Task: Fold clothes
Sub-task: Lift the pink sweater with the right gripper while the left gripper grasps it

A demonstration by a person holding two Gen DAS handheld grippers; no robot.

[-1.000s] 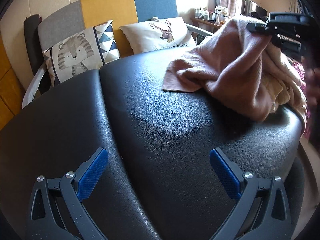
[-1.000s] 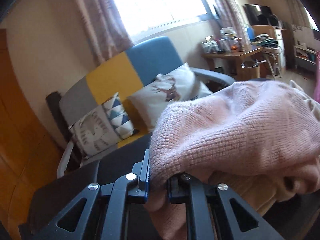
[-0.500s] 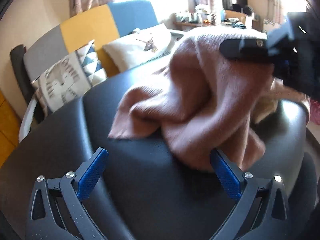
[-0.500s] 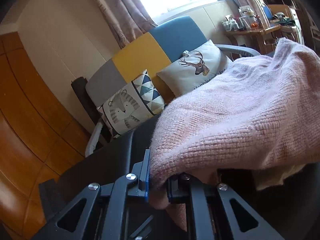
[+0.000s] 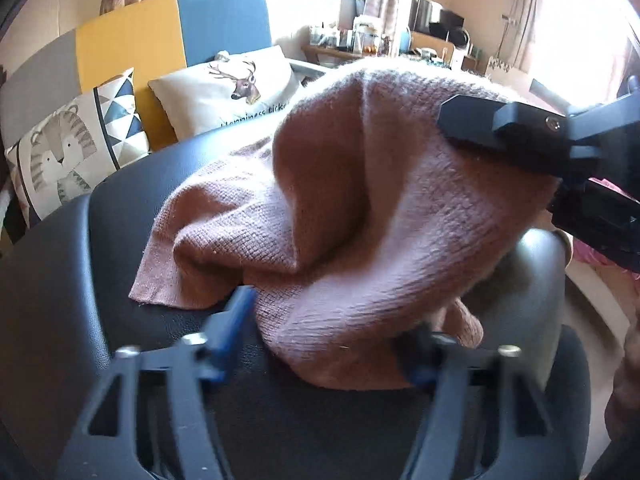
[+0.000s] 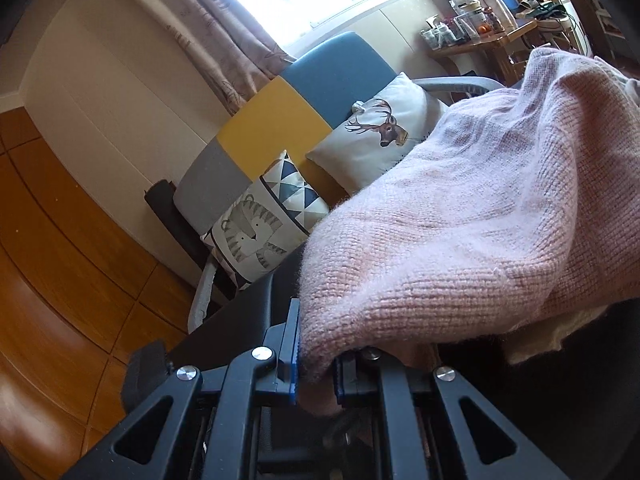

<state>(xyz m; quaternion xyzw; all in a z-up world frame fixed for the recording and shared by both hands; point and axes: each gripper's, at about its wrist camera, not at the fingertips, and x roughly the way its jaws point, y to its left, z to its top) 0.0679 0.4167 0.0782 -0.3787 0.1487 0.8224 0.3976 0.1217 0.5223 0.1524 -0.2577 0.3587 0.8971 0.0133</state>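
On the far left a patchwork sofa (image 5: pixel 132 40) carries a tiger cushion (image 5: pixel 68 152) and, to its right, a deer cushion (image 5: pixel 228 92), behind the black padded bench (image 5: pixel 60 264). Near the middle of the bench the left claw (image 5: pixel 324 344) is closing, its blue pads on either side of the near hem of the pink knitted sweater (image 5: pixel 360 208), which lies heaped on the bench. At the right, the right claw (image 6: pixel 314 368) is pinched nearly shut on a fold of the sweater, lifting it off the bench.
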